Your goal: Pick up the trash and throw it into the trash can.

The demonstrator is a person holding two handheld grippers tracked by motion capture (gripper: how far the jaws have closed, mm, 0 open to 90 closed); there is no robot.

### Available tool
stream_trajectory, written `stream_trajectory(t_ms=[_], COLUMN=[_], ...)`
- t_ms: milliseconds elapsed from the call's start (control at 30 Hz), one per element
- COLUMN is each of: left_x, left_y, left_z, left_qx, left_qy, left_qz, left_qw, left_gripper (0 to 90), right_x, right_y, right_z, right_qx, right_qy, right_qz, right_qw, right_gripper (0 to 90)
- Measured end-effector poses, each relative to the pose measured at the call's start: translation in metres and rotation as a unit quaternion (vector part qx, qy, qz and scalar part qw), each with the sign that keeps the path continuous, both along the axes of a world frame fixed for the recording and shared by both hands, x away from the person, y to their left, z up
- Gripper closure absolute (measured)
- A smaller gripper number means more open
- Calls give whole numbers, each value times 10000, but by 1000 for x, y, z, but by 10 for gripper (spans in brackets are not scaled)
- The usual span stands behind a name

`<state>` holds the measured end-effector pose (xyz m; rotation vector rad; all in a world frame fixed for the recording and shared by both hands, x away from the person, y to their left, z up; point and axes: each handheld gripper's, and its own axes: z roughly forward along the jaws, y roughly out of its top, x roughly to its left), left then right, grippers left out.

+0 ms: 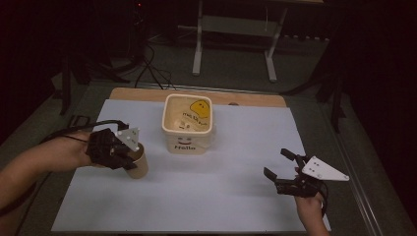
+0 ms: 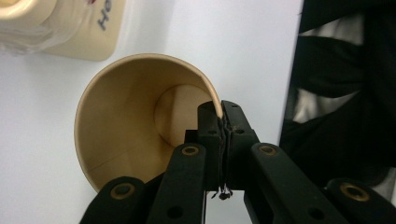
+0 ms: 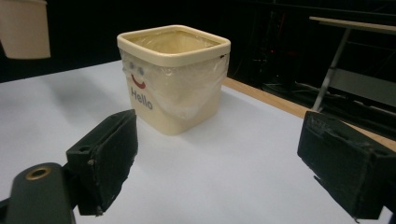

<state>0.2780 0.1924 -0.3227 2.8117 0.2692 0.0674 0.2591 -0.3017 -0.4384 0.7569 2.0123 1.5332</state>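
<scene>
- The left claw point(image 2: 222, 116) is clamped tight on the rim of the tan paper cup point(image 2: 126, 126); the left gripper view looks straight into the cup's bare inside, which the high view hides.
- The right claw point(image 3: 219, 168) gapes wide with nothing between its pads.
- The left forearm reaches in level, cup point(image 1: 139, 162) held beside the cream square plastic tub point(image 1: 188, 123) printed "Hello".
- The right hand point(image 1: 310, 206) rests near the white desk's point(image 1: 226, 182) front edge; bare sheet lies between the claws.
</scene>
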Motion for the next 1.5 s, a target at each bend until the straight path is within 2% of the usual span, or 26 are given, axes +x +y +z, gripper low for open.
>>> stream_trajectory(t_ms=[200,233,367,433,467,500,533,633,667,767,800,833,900,933,967,1100,1133,1267,1333,1367,1400,1467,1500], left_x=[-1,0,0,1,2,2,2,4,5,8,8,10,12,15,17,25,26,34,38,41,43,49,51], left_y=[-8,-9,-14,-16,-17,-18,-20,-24,-26,-32,-35,-37,-42,-44,-47,-56,-58,-66,-70,-71,-72,-73,-74], left_z=[17,20,32,38,41,43,45,50,52,58,60,63,69,72,75,85,87,97,100,101,102,104,105], left_qx=[-55,-80,-118,-110,-158,-154,-106,-101,-96,-17,4,6,49,63,89,106,133,77,89,97,115,101,101], left_qy=[-65,11,-107,-85,-153,-98,-164,-171,-119,-160,-237,-207,-276,-221,-310,-319,-387,-423,-478,-426,-483,-466,-535], left_qz=[-85,-93,-157,-208,-206,-201,-242,-264,-277,-372,-395,-408,-457,-484,-503,-547,-580,-611,-611,-598,-608,-601,-591], left_qw=[9999,9999,9997,9997,9995,9996,9995,9995,9995,9992,9989,9990,9986,9986,9982,9979,9975,9972,9969,9973,9969,9971,9968], left_gripper=[889,889,889,890,890,890,890,889,890,890,890,890,890,890,890,889,889,889,889,889,889,889,889], right_x=[0,0,0,0,0,0,0,-1,0,0,0,0,0,0,0,0,0,0,0,0,0,0,0], right_y=[0,0,0,0,-1,-1,-1,0,0,0,1,1,1,1,1,0,0,0,0,0,0,0,0], right_z=[0,0,0,0,0,0,0,0,0,0,0,0,-1,-1,-1,-1,-1,-1,-1,-1,-1,-1,-1], right_qx=[25,11,13,20,24,40,35,22,16,24,10,11,19,7,23,50,49,50,55,42,37,39,36], right_qy=[10,13,9,13,16,11,9,3,4,28,21,24,28,29,33,34,25,35,34,27,18,22,27], right_qz=[3,4,14,1,-1,-2,-8,2,13,8,5,10,16,15,19,22,22,26,30,36,32,32,28], right_qw=[10000,10000,10000,10000,10000,10000,10000,10000,10000,10000,10000,10000,10000,10000,10000,10000,10000,10000,10000,10000,10000,10000,10000], right_gripper=[123,123,123,122,123,123,123,122,123,123,123,123,123,123,123,123,123,123,122,123,123,123,123])
